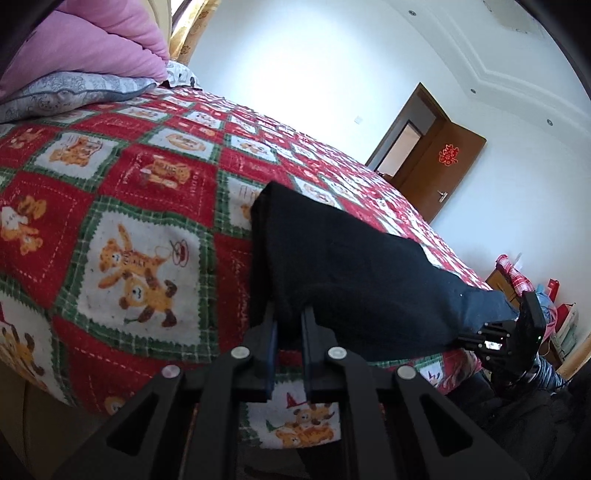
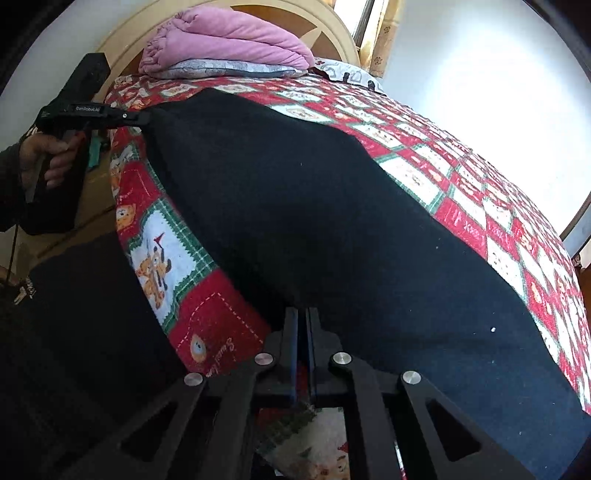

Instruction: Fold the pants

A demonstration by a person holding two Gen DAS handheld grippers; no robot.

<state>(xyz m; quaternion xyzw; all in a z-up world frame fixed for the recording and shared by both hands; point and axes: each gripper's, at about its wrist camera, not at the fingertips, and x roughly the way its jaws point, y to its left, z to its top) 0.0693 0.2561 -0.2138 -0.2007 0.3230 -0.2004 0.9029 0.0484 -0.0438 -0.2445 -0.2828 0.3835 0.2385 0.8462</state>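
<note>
Bed (image 1: 122, 192) is wearing a red, green and white checked quilt printed with cartoon bears, and it is carrying everything. Folded pink duvet (image 2: 225, 40) is sitting on a grey patterned pillow (image 2: 229, 70) at the head end of the bed, against a pale wooden headboard (image 2: 332, 26). White walls and ceiling; brown wooden door (image 1: 439, 170) with a red paper cutout is standing open beyond the far side of the bed.

Black knit fabric pants (image 2: 332, 229) are lying stretched along the near edge of the bed, one end doubled over into a thick fold.

Left gripper (image 1: 289, 325) is pinching the near edge of the pants, jaws narrowed onto the cloth with only a slim gap showing. Right gripper (image 2: 302, 325) is clamping the other end of the pants' near edge, jaws almost touching with fabric between them.

Left wrist view is showing the door, the doubled fold and the right gripper's body at the far end of the pants, plus floor clutter past the bed's foot. Right wrist view is showing the person's left hand (image 2: 48, 158) wrapped around the left gripper's handle, the headboard, and the pants' full length.
</note>
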